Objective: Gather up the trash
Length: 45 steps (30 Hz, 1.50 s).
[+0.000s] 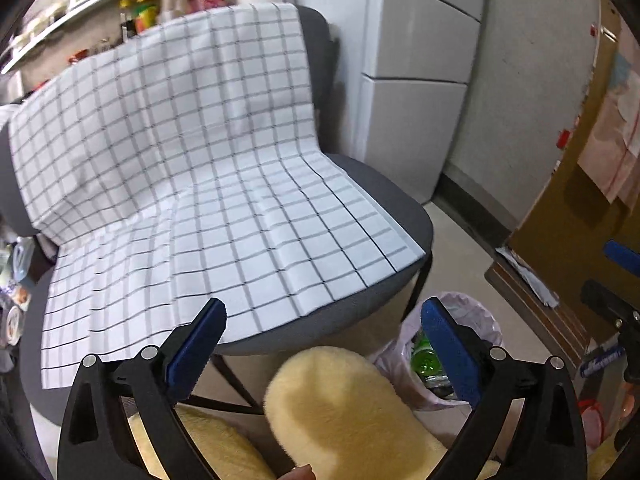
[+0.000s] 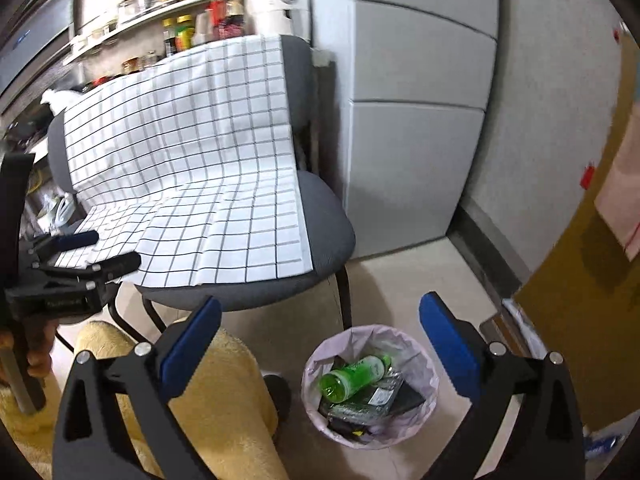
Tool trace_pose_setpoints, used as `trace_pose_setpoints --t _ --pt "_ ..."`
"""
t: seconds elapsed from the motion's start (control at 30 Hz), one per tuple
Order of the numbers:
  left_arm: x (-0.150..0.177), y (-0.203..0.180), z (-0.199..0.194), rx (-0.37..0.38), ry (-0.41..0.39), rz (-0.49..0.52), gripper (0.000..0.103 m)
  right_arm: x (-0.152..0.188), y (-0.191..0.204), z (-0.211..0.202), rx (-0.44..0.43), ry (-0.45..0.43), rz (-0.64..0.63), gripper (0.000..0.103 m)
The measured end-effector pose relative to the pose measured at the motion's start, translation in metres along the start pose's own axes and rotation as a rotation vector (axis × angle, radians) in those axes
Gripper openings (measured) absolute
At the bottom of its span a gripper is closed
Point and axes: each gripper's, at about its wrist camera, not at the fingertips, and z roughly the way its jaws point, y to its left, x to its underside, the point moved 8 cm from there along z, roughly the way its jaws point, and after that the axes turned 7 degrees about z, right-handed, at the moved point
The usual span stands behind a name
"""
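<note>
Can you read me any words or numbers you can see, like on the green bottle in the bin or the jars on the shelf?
None can be read.
Green bottle in the trash bin: label too blurred.
Jars on the shelf: labels too small.
Flat packets in the bin: print too small.

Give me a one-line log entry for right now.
left gripper: open, nothing held | right gripper: open, nothing held | green bottle: in bin | chair cloth: bare
</note>
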Motion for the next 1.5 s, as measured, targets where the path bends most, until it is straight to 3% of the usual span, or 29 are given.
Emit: trace_pose_setpoints --t 0.3,1.5 --pt "-0.009 0.014 -0.039 -0.066 -0.061 -0.005 0.097 -0.017 0.011 -0.033 0.006 -0.073 -0.066 0.097" --pt "-0.009 0.017 -0.039 -0.054 -0.056 -0.038 0.097 -0.011 0.015 -0.026 0.001 -0.045 -0.069 0.097"
